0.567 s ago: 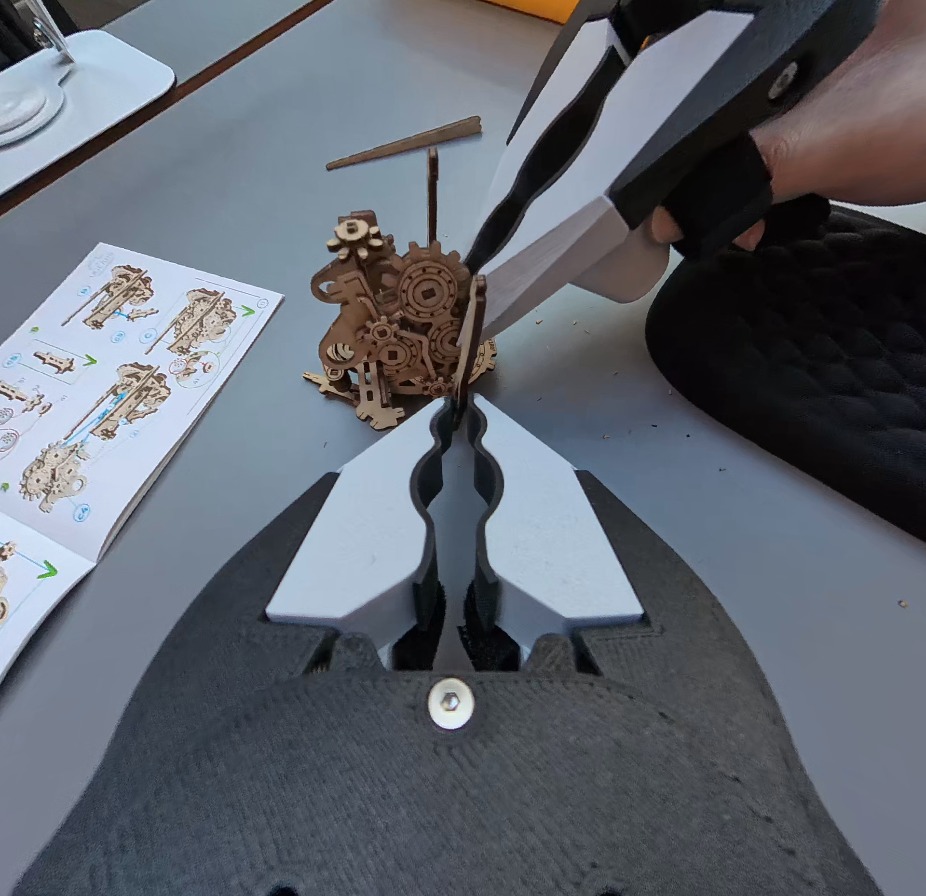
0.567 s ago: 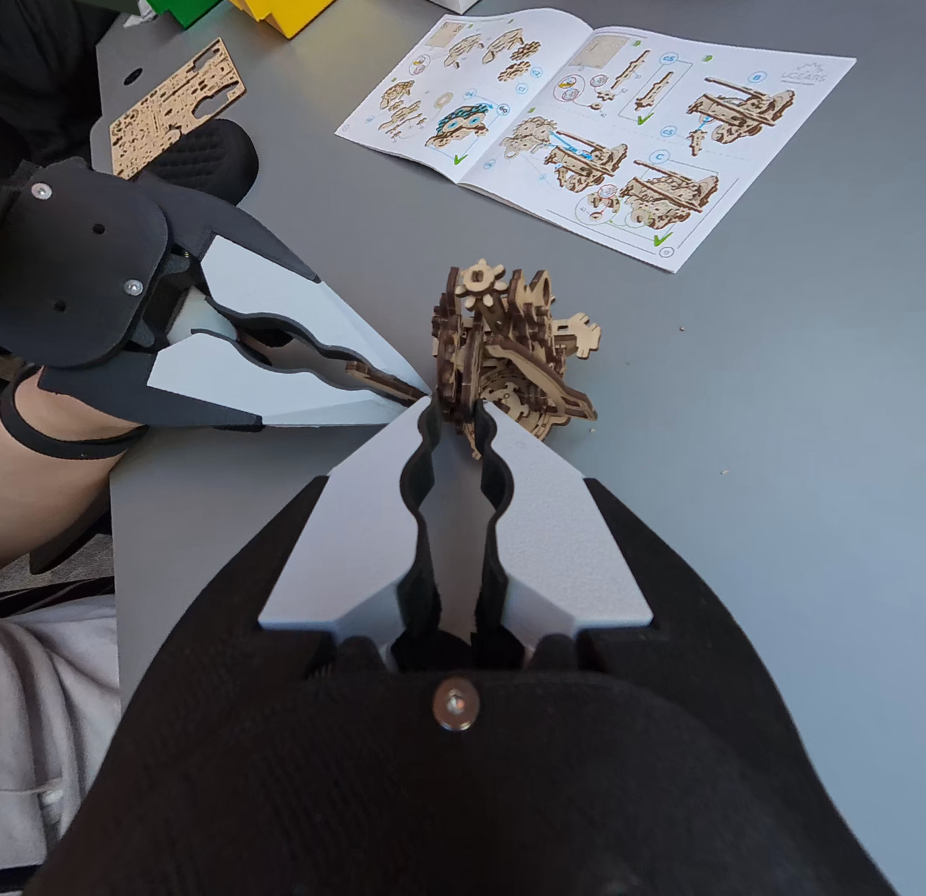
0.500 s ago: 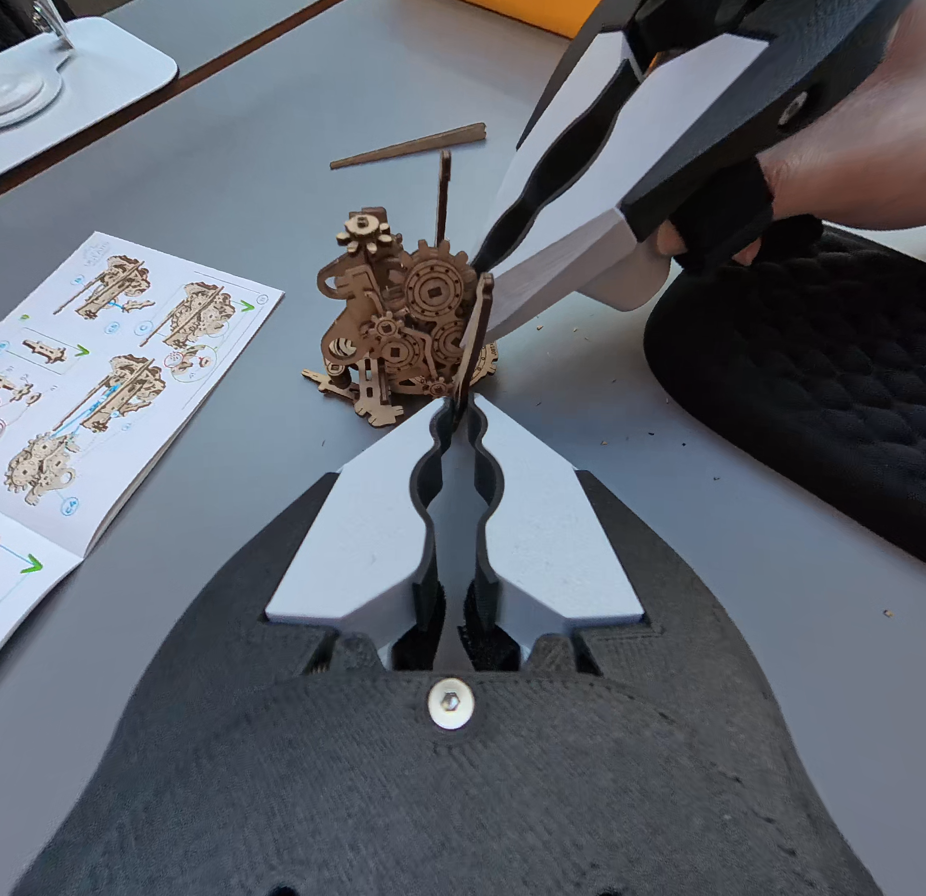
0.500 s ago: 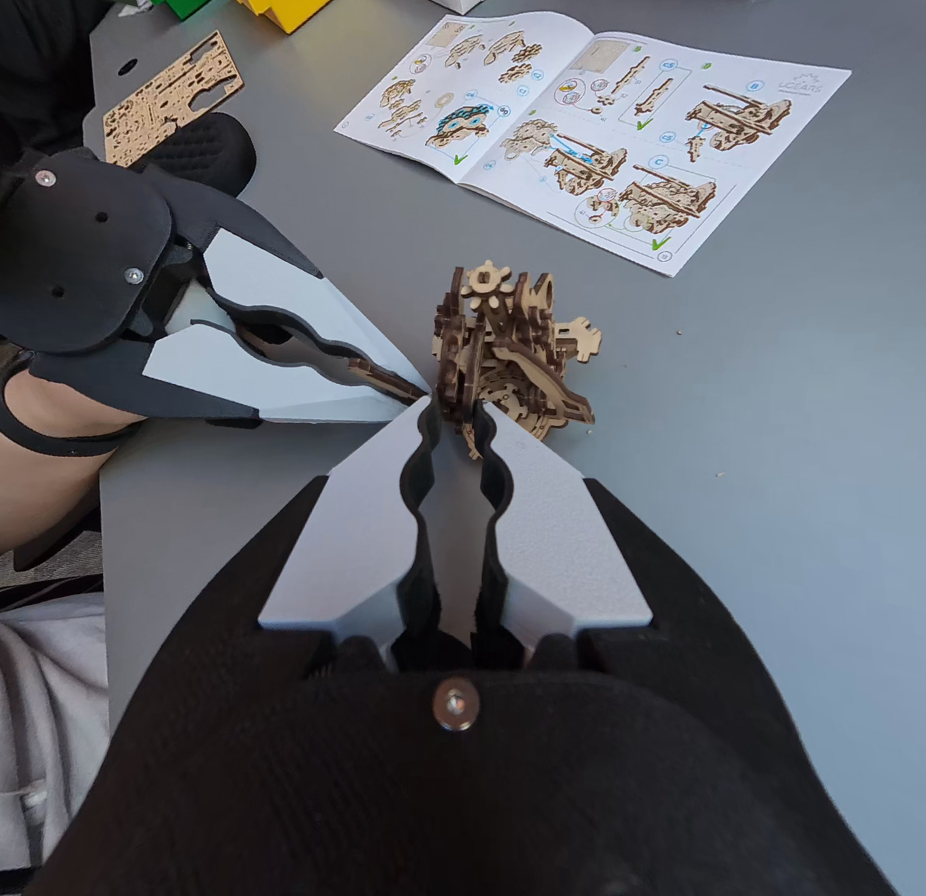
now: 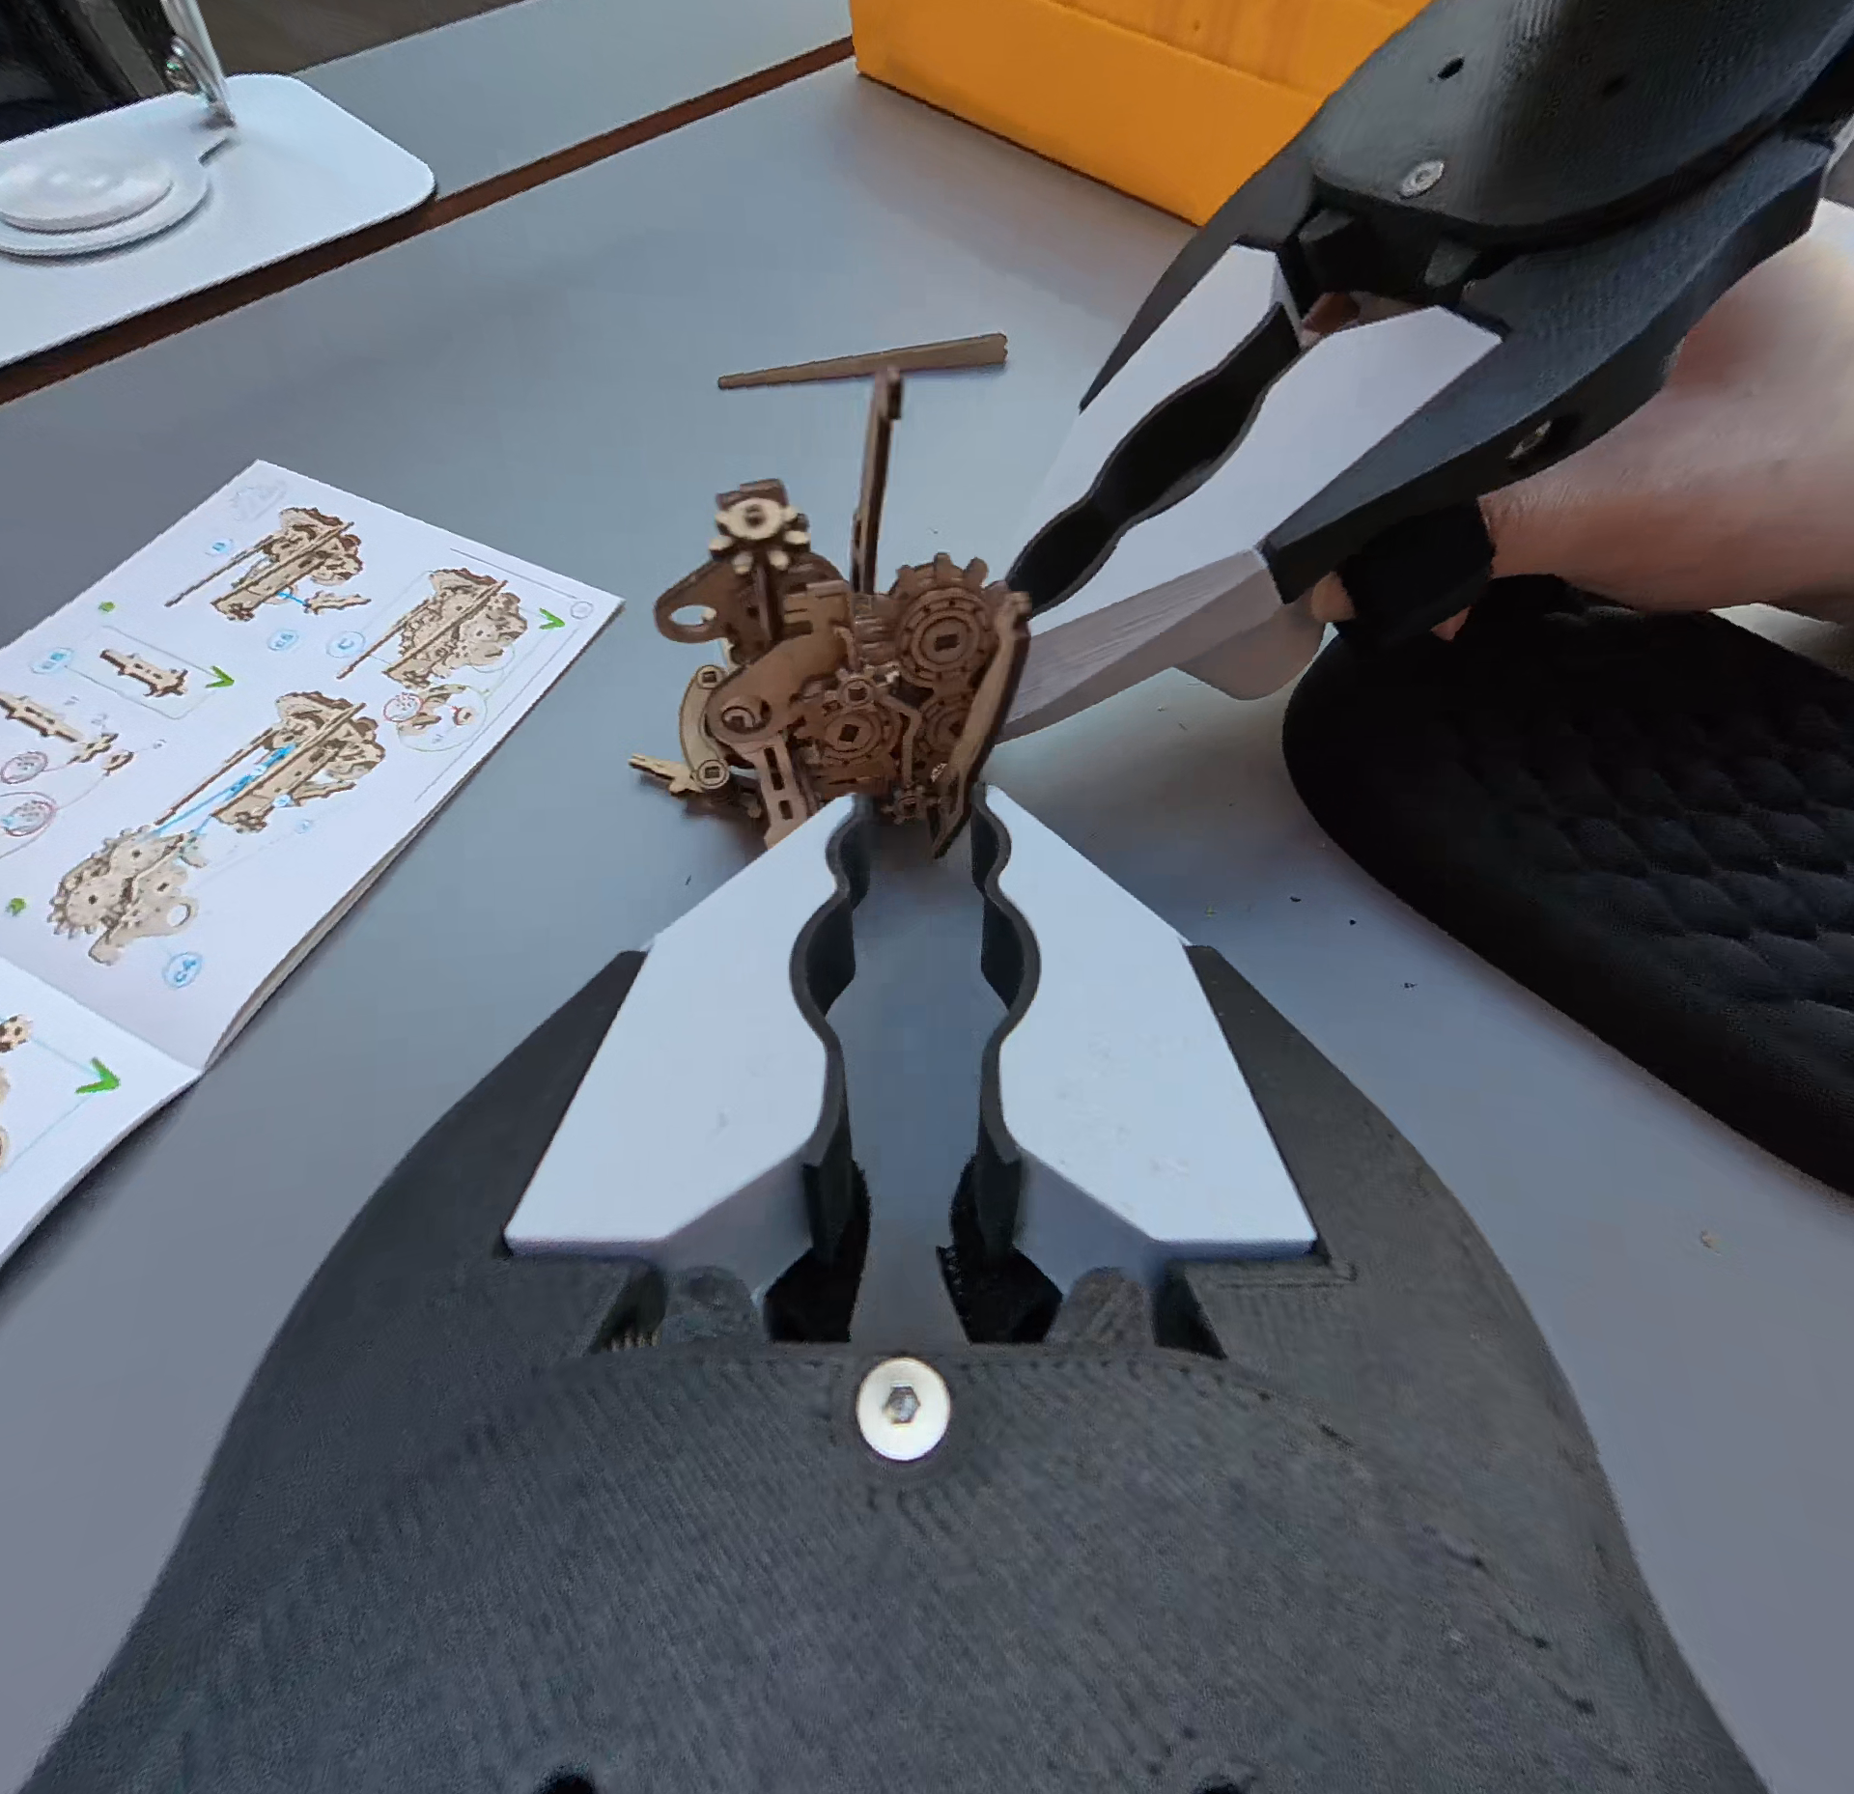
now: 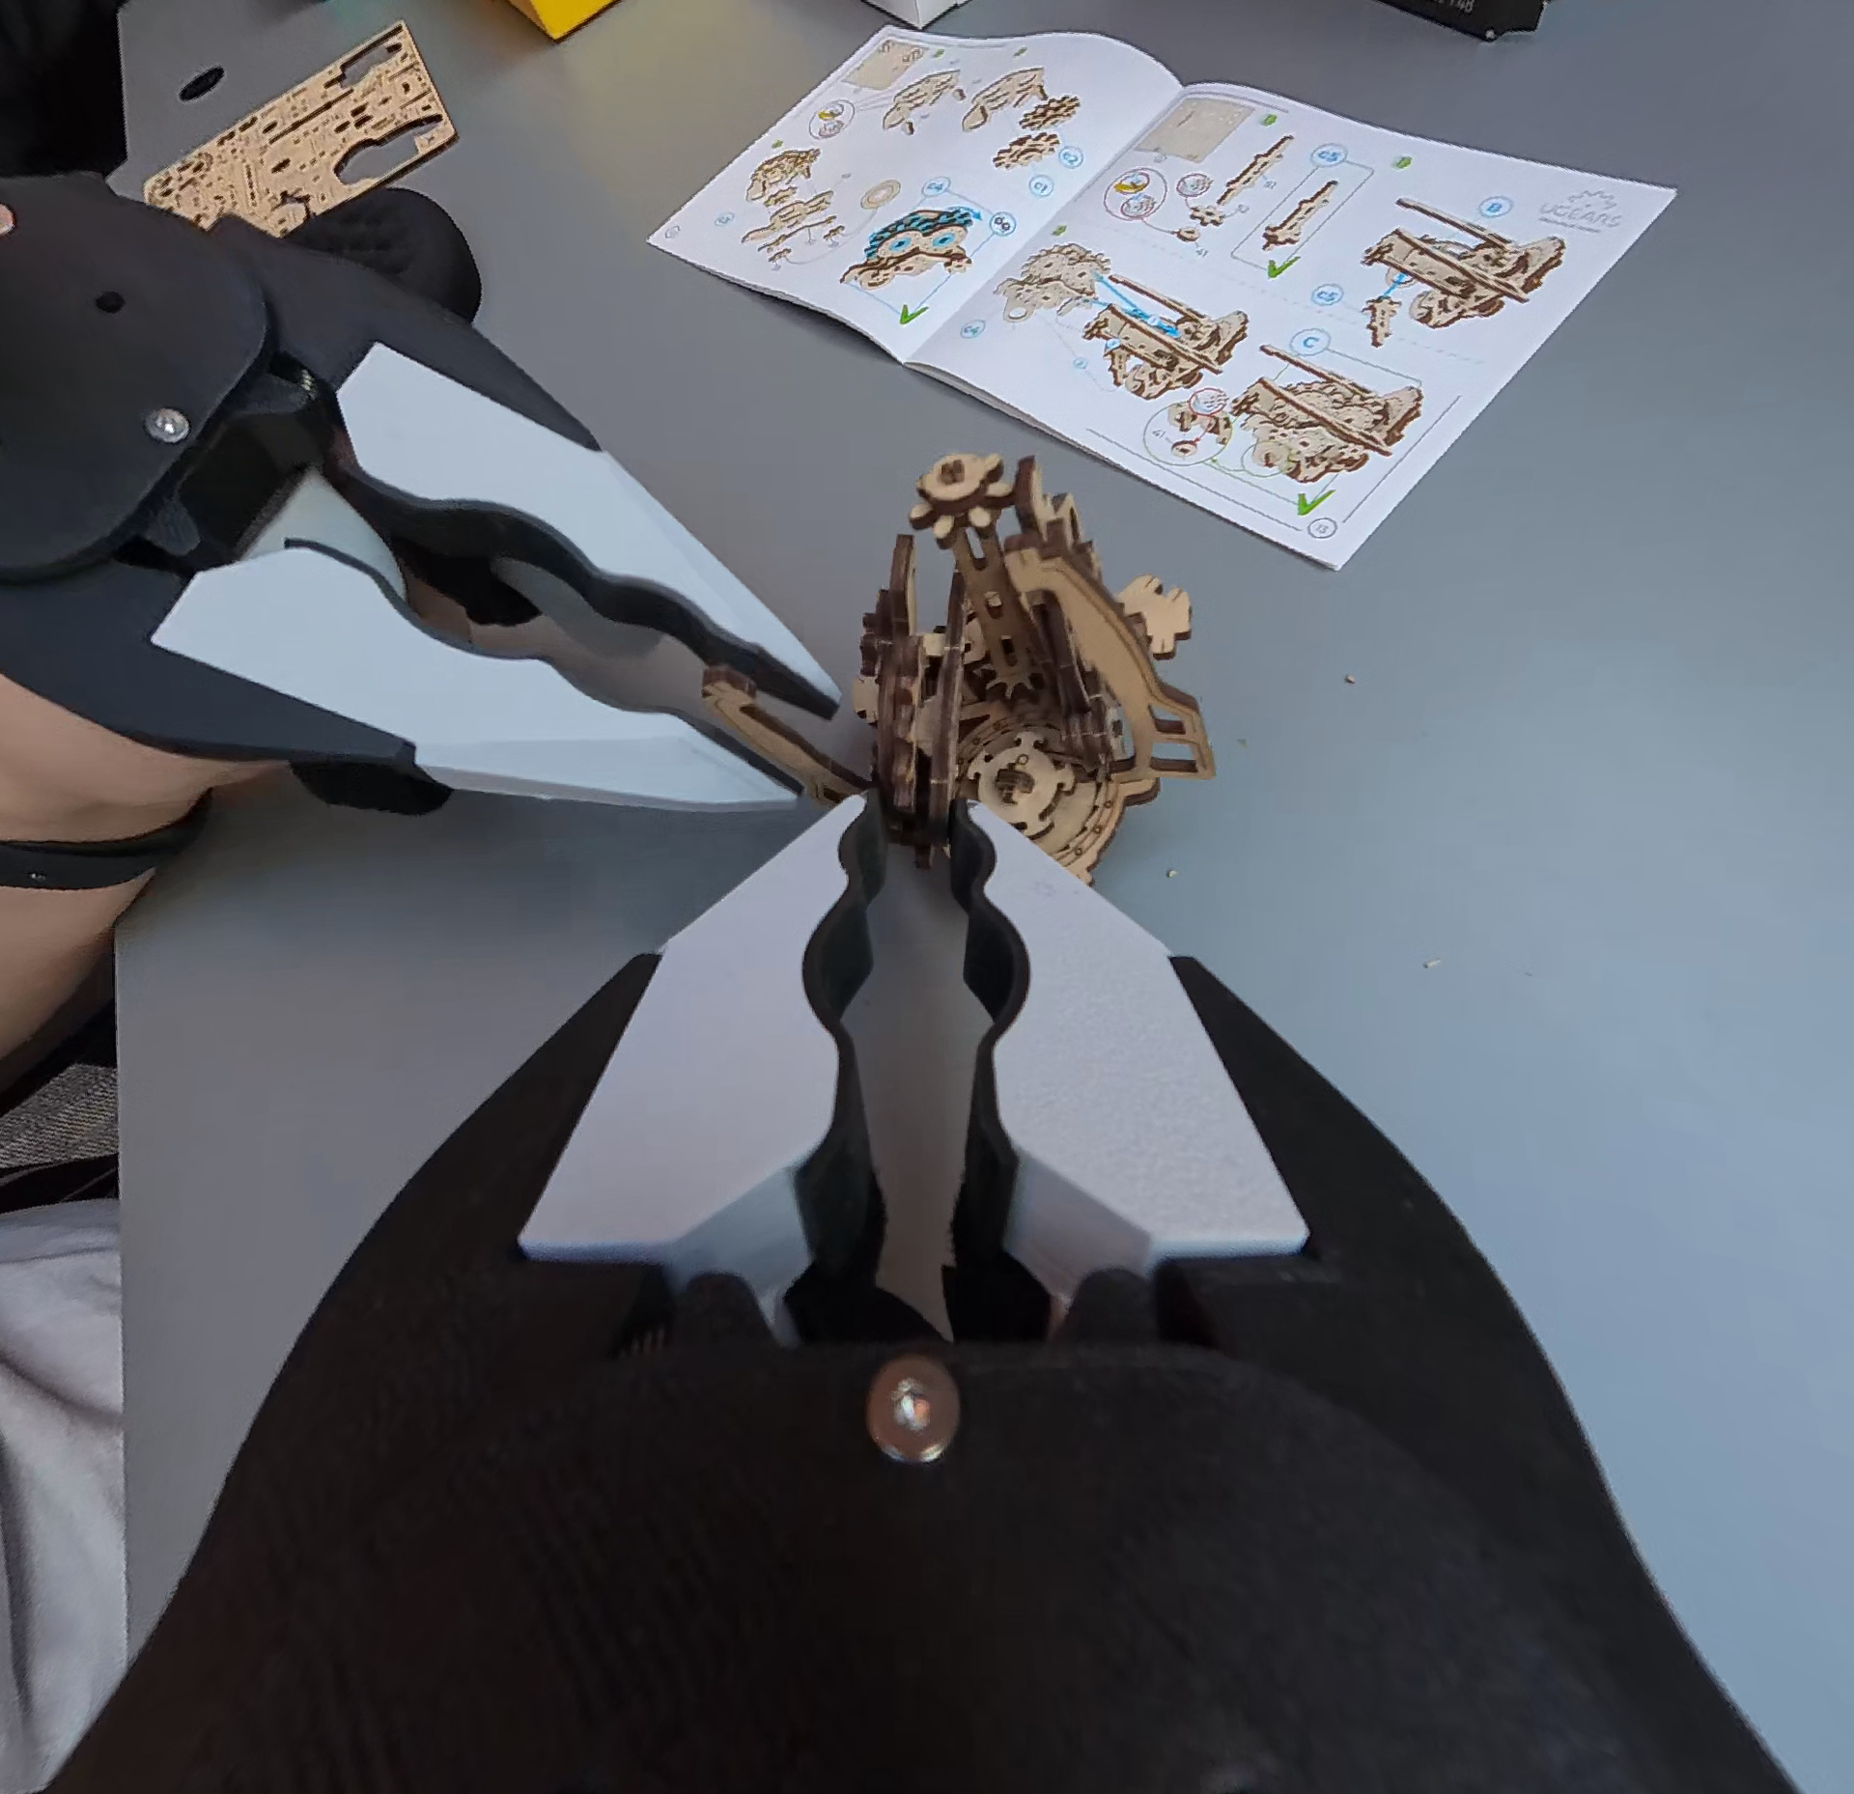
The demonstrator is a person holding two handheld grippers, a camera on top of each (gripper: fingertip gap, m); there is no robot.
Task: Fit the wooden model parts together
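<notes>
The wooden gear model (image 5: 833, 682) stands on the grey table (image 5: 502, 361); it also shows in the right wrist view (image 6: 1013, 703). My right gripper (image 6: 913, 823) is shut on the model's near edge plates, and the left wrist view shows it (image 5: 1008, 657) coming in from the right. A thin flat wooden piece (image 5: 988, 682) stands against the model's right side. My left gripper (image 5: 918, 823) is open with the piece's lower end loose between its jaws. In the right wrist view the piece (image 6: 747, 708) lies between the parted fingers of the left gripper (image 6: 813, 748).
An open instruction booklet (image 5: 251, 723) lies left of the model, also far right in the right wrist view (image 6: 1154, 271). A black cushion (image 5: 1605, 843), an orange box (image 5: 1124, 50), a loose wooden stick (image 5: 863, 366) and a punched wooden sheet (image 6: 301, 131) lie around. The grippers are tip to tip, or close to it.
My left gripper's jaws have parted and let go of the flat wooden piece. The model has turned a little in the right gripper's hold.
</notes>
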